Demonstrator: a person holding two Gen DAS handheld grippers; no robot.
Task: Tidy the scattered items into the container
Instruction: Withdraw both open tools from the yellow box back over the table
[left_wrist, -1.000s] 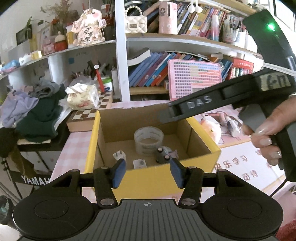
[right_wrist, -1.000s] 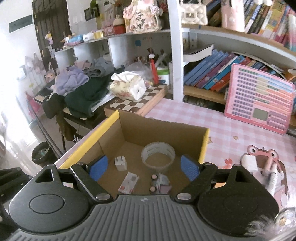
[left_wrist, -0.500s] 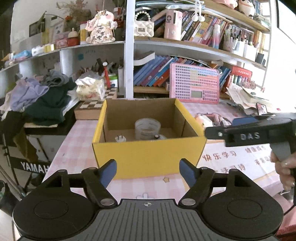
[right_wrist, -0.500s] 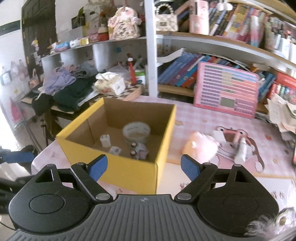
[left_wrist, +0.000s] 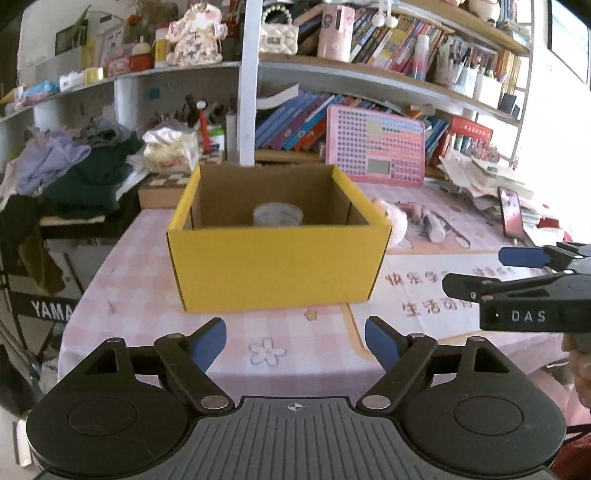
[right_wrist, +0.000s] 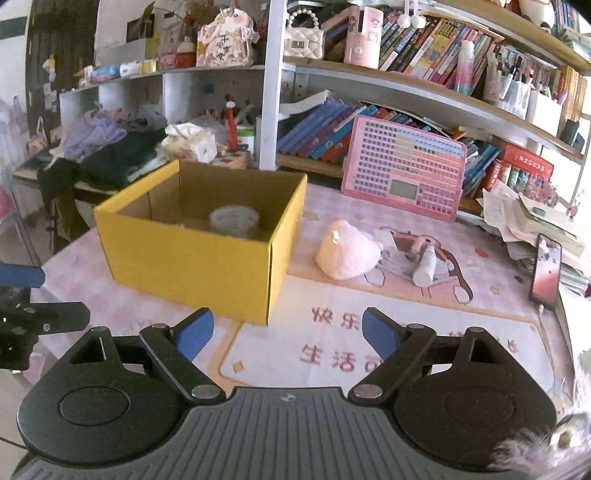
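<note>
A yellow cardboard box (left_wrist: 277, 264) stands open on the pink table; it also shows in the right wrist view (right_wrist: 192, 262). A clear tape roll (left_wrist: 277, 215) sits inside it, also seen from the right (right_wrist: 233, 220). My left gripper (left_wrist: 295, 341) is open and empty, low in front of the box. My right gripper (right_wrist: 287, 334) is open and empty, in front of the box's right corner; it shows from the side in the left wrist view (left_wrist: 480, 273). A pink plush toy (right_wrist: 347, 249) and a white tube (right_wrist: 424, 264) lie on the table right of the box.
A phone (right_wrist: 546, 275) lies at the table's right edge by a paper pile (right_wrist: 532, 218). A pink keyboard toy (right_wrist: 402, 173) leans on the bookshelf behind. A chessboard box (left_wrist: 162, 188) and clothes (left_wrist: 85, 162) are at the back left.
Both grippers have pulled back and down from over the box; its inside, seen from above before, is now mostly hidden behind the front wall. The left gripper's jaws have widened.
</note>
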